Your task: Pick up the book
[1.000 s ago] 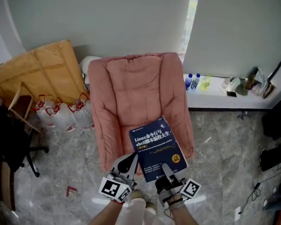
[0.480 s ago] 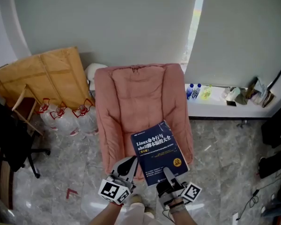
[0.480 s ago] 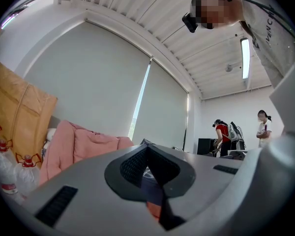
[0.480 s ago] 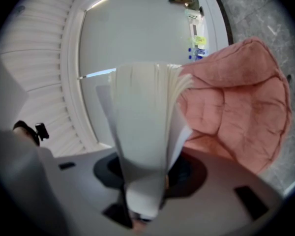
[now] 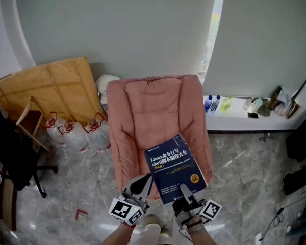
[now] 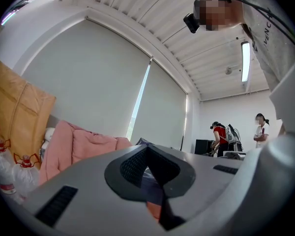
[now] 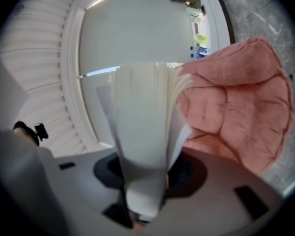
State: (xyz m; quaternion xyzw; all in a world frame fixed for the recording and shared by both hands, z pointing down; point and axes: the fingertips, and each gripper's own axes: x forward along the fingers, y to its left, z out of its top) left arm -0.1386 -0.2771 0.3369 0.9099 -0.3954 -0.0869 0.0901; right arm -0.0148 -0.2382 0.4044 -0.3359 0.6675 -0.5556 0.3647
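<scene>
The blue book [image 5: 174, 167] is at about 6 o'clock in the head view, over the front part of the pink chair [image 5: 153, 106]. Its cover faces up and has white words on it. The right claw [image 5: 186, 190] is clenched on the near edge of the book, at 6 o'clock of the cover. In the right gripper view the white pages [image 7: 142, 117] stand right between the two jaws and fan out a little at the top, with the pink chair off at 3 o'clock. The left claw [image 5: 143, 180] is at 8 o'clock of the book, right on its left edge. In the left gripper view the two dark pads are pinched together on a thin blue and orange strip, which looks like the edge of the book, so this claw is grasping the book too. I cannot tell if the book touches the chair seat. Big water jugs [image 5: 76, 134] with red handles sit on the grey floor [image 5: 245, 162] at 9 o'clock of the chair. Brown cardboard [image 5: 46, 86] leans on the wall at 10 o'clock. A white ledge [image 5: 245, 111] with small bottles [image 5: 214, 103] is at 3 o'clock of the chair.
</scene>
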